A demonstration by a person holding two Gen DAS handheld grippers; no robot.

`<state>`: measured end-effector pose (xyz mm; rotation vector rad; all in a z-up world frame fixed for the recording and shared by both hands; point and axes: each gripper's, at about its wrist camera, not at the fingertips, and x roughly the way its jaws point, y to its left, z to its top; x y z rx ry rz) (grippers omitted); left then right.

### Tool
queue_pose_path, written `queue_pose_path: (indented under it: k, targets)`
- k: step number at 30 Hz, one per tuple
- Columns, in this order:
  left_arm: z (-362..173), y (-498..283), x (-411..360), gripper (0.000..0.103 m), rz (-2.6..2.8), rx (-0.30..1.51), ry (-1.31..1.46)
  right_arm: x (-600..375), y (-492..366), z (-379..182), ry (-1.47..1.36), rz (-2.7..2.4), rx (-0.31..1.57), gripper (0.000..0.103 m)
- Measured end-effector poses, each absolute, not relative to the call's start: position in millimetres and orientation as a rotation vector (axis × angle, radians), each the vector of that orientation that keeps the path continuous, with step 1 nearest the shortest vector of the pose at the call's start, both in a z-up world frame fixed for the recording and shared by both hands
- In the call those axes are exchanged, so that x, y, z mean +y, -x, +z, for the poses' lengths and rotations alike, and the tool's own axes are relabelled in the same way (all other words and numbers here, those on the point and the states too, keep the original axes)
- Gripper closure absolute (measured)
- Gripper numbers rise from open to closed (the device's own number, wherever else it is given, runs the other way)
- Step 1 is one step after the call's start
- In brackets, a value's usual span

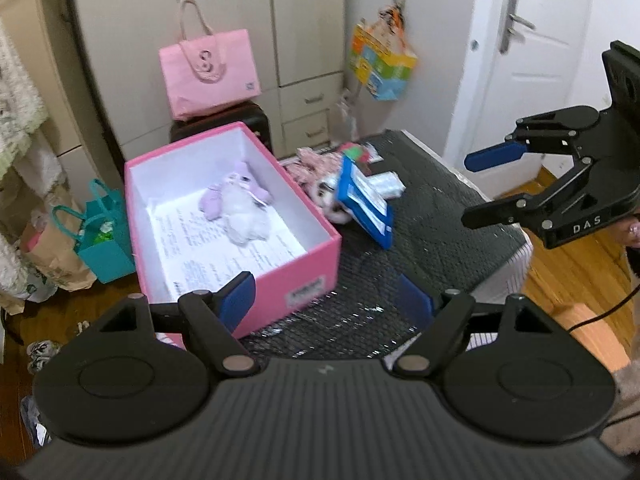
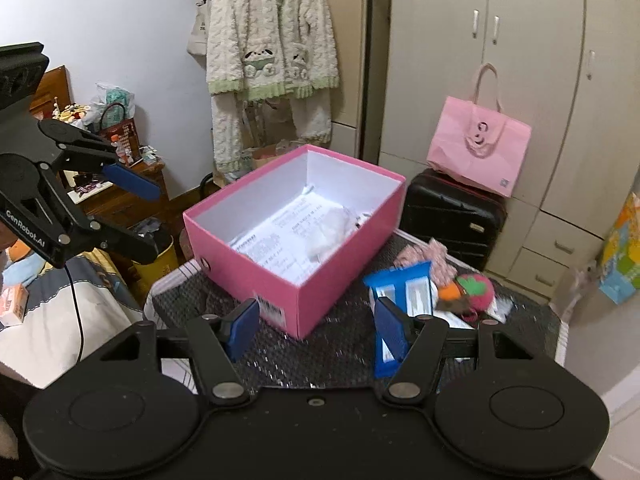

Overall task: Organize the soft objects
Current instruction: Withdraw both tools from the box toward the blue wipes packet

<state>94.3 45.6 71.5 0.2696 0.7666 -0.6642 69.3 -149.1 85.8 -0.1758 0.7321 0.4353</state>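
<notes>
Two hand-held grippers were in your hands, both spread wide and holding nothing. Your left hand-held gripper (image 1: pixel 326 298) hovered over the near edge of the bench (image 1: pixel 420 216), its blue pads (image 1: pixel 238 300) flat and ribbed. Your right hand-held gripper (image 2: pixel 316 326) hung above the same dark, woven-looking mat, near a corner of the pink box (image 2: pixel 336 280).

From the left wrist view you could see a fluffy white-and-lilac plush toy (image 1: pixel 242 210) lying inside the box on printed paper (image 1: pixel 208 248); the right wrist view showed that toy only as a pale blur. The right wrist view made the loose pile clearer: a red-and-green knitted ball (image 2: pixel 476 288), an orange soft piece (image 2: pixel 448 293) and a pink patterned fabric item (image 2: pixel 434 258), all on the bench beside a blue packet (image 2: pixel 400 288) leaning near the box. The box was rigid cardboard, open-topped, white inside.

Behind the bench stood a black suitcase (image 2: pixel 452 216) carrying a pink paper bag (image 2: pixel 478 150), in front of a cream wardrobe (image 2: pixel 520 60). A fuzzy cream cardigan (image 2: pixel 272 40) hung on the wall, and a white door (image 1: pixel 532 60) showed only in the left wrist view.
</notes>
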Motion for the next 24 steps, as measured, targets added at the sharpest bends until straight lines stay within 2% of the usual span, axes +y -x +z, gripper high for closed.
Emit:
queue_pose_path:
  k: [17,24]
  targets:
    - [15,-88,-24,0.025,-0.809,0.781,-0.278,-189,-34,24,0.085,0.385,0.681,0.032]
    - [3,-102,-46,0.027,-0.777,0.700,-0.320,-207,-46,-5,0.050,0.327,0.642,0.031]
